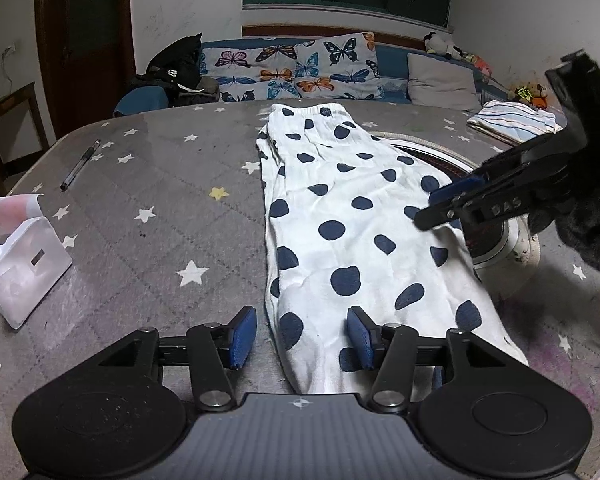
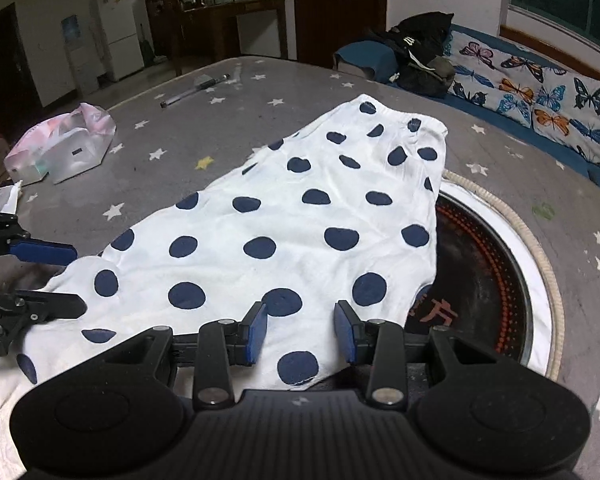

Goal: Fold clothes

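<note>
White trousers with navy dots point(image 1: 352, 216) lie flat on the grey star-print table point(image 1: 148, 184), waistband at the far end. They also show in the right wrist view point(image 2: 284, 220). My left gripper point(image 1: 302, 336) is open over the near leg end, jaws astride its left edge. My right gripper point(image 2: 300, 334) is open above the cloth's right edge. It shows from the side in the left wrist view point(image 1: 440, 204), and the left gripper shows at the left of the right wrist view point(image 2: 66, 276).
A round built-in heater point(image 2: 496, 264) sits in the table, partly under the trousers. A pen point(image 1: 80, 164) and a white paper box point(image 1: 20, 264) lie at the left. A folded striped cloth point(image 1: 512, 120) is at the far right. A butterfly-print sofa point(image 1: 292, 68) stands behind.
</note>
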`<state>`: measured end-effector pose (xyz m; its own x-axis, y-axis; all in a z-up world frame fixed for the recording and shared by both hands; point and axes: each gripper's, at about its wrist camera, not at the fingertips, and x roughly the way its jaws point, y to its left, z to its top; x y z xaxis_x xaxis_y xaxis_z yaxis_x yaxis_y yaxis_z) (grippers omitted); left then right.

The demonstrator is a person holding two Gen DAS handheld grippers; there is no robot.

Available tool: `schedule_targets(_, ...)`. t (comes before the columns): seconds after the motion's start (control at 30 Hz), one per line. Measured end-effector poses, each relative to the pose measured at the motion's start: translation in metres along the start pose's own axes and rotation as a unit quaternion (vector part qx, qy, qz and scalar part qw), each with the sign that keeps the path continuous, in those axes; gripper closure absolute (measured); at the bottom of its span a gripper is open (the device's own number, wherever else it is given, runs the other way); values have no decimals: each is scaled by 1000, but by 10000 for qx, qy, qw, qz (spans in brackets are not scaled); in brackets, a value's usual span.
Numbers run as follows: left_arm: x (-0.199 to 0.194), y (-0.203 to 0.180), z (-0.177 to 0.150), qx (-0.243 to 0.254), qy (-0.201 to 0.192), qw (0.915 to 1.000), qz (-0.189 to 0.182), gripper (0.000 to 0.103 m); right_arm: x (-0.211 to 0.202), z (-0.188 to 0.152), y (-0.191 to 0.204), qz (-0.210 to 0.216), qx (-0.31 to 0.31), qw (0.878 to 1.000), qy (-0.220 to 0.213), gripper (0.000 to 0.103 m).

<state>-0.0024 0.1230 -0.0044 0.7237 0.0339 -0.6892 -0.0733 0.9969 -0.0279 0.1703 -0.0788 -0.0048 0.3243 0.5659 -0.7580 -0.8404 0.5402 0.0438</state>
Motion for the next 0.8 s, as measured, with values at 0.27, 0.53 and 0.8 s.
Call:
schedule_targets(0.27, 5, 1, -1, 4, 41, 10000, 6, 49, 0, 12, -21, -127, 355, 9988, -302, 66)
schedule_targets(0.53, 2, 5, 0, 4, 32, 10000, 23, 49, 2, 6, -42, -277, 593, 9975, -266, 66)
schedule_targets(0.8, -18, 3, 0, 157, -94, 9998, 58, 49, -11, 6, -29, -279, 183, 9991, -260, 66)
